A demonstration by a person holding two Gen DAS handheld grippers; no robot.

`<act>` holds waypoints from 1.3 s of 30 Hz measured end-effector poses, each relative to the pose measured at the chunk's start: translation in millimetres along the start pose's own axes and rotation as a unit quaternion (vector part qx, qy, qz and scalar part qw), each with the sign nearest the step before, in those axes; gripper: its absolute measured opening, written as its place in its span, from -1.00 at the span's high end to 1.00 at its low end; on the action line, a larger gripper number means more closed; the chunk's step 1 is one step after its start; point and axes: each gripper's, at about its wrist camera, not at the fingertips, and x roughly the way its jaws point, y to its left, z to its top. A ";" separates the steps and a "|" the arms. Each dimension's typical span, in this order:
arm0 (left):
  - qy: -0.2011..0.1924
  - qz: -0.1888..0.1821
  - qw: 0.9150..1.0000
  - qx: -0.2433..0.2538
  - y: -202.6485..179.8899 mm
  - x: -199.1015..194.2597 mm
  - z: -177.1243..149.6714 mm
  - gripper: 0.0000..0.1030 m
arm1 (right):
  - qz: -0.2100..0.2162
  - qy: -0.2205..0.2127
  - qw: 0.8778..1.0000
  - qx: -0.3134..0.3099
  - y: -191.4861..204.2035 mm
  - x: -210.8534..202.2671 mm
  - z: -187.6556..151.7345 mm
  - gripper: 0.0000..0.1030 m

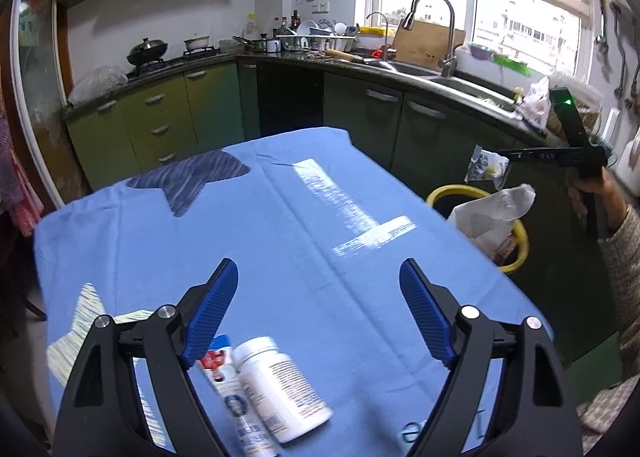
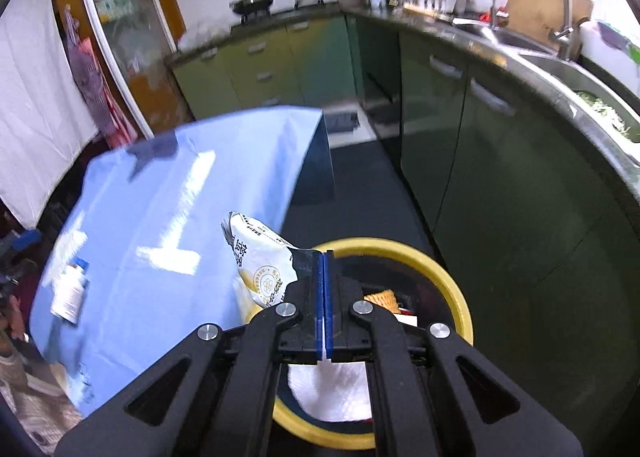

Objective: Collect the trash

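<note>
At the lower right of the left wrist view, past the table's edge, a yellow-rimmed bin (image 1: 520,235) stands on the dark floor with a white paper (image 1: 496,213) draped over its rim; above it the right gripper (image 1: 505,155) reaches in from the right edge, its fingers pressed together on a crumpled snack wrapper (image 1: 482,169) that hangs in the air over the bin. In the right wrist view the same wrapper (image 2: 262,261) sticks out to the left of the blue pads (image 2: 323,297), pinched by its edge, with the bin's rim (image 2: 456,293) directly below and white paper and some orange packaging inside. The left gripper (image 1: 318,317) hovers low over the blue tablecloth (image 1: 280,225) with its jaws spread wide and nothing between the pads; a white pill bottle (image 1: 280,389) lies on its side at the bottom centre of that view, touching a squeezed tube (image 1: 232,397) just beside its left, both close under the left finger. The rest of the cloth, toward the upper middle of the frame, is bare. Green cabinets (image 1: 192,113) and a dark counter (image 1: 472,97) with a sink and tall faucet (image 1: 436,29) curve round the far and right sides; a strip of floor separates the table edge from them, and the bin sits in that gap near the table's right edge.
</note>
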 end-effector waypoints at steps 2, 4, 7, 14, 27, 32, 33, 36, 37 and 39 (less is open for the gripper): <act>0.005 -0.037 0.999 0.000 -10.1 3.9 7.5 -0.55 | -0.004 -0.006 1.000 -0.002 6.9 -10.7 0.7 0.97; 0.007 -0.071 0.997 0.022 -33.5 10.3 16.8 -0.56 | -0.004 -0.013 1.000 0.001 10.4 -18.3 2.2 0.97; 0.009 -0.108 0.991 0.077 -76.7 22.1 25.4 -0.60 | -0.002 -0.025 1.000 0.010 11.7 -29.8 5.4 0.97; 0.034 -0.195 0.966 0.167 -180.9 79.3 42.8 -0.67 | 0.014 -0.041 0.999 0.014 14.5 -49.5 15.7 0.97; 0.022 -0.271 0.946 0.178 -240.6 145.9 61.7 -0.64 | 0.086 -0.049 0.993 0.063 -11.2 -71.5 12.9 0.97; 0.035 -0.261 0.950 0.170 -246.3 161.6 61.6 0.06 | 0.098 -0.056 0.991 0.076 -18.3 -80.7 10.8 0.97; 0.039 -0.261 0.950 0.167 -245.6 164.1 61.4 0.10 | 0.100 -0.058 0.990 0.079 -20.3 -82.8 10.5 0.97; 0.039 -0.262 0.949 0.169 -245.0 166.3 59.9 0.80 | 0.102 -0.062 0.989 0.087 -25.9 -85.3 11.6 0.97; 0.037 -0.262 0.948 0.174 -245.8 165.5 59.4 0.90 | 0.103 -0.063 0.989 0.089 -27.1 -86.3 11.4 0.97; 0.035 -0.263 0.946 0.187 -248.7 161.0 56.1 0.94 | 0.103 -0.066 0.988 0.093 -29.1 -89.1 11.3 0.97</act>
